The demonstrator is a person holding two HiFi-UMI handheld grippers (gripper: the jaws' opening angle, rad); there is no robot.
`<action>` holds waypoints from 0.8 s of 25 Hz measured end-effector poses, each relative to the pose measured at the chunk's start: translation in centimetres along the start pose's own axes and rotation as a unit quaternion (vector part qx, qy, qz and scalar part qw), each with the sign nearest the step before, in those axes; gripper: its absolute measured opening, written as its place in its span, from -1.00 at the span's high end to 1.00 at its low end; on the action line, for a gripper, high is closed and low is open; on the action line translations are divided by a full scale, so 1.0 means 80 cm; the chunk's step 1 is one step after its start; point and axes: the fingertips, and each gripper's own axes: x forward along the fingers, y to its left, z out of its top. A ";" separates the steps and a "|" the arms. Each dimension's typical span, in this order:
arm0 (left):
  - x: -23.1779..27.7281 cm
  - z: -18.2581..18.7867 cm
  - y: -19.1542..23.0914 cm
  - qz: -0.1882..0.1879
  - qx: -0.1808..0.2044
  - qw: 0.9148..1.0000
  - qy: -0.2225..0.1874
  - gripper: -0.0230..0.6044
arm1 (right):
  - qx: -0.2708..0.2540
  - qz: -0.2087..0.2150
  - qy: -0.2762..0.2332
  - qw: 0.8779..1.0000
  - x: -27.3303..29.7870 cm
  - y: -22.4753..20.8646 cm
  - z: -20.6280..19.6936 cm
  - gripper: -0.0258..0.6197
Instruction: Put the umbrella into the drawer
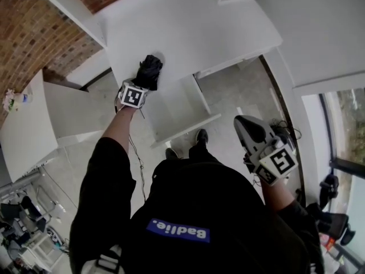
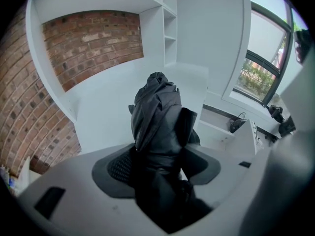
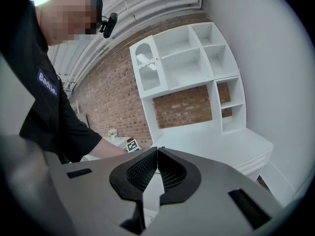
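The left hand-held gripper (image 2: 160, 165) is gripping the folded black umbrella (image 2: 156, 112) by its lower end, holding it upright above the white tabletop (image 1: 188, 33). The open drawer (image 1: 188, 124) is waiting lower down, in front of the person. The right hand-held gripper (image 3: 157, 168) is hanging closed and empty at the side. The jaws are probably squeezing loose fabric more than the firm core, so the umbrella may be slipping or sagging during the carry. Its free top could also be catching on the tabletop edge or the drawer wall, leaving it lying across the rim.
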 end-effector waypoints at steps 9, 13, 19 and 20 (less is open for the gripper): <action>-0.052 0.031 -0.081 -0.036 0.013 0.998 -0.055 0.07 | 0.002 0.013 -0.022 1.000 0.000 0.015 0.011 0.83; -0.057 0.035 -0.125 -0.061 0.039 0.995 -0.064 0.07 | 0.010 0.018 -0.032 0.999 0.000 0.019 0.013 0.83; -0.031 0.012 -0.178 -0.094 0.083 0.991 -0.039 0.07 | 0.019 0.016 -0.022 0.999 0.000 0.014 0.002 0.83; -0.027 0.007 -0.185 -0.100 0.087 0.991 -0.034 0.07 | 0.017 0.013 -0.019 1.000 -0.001 0.011 0.001 0.83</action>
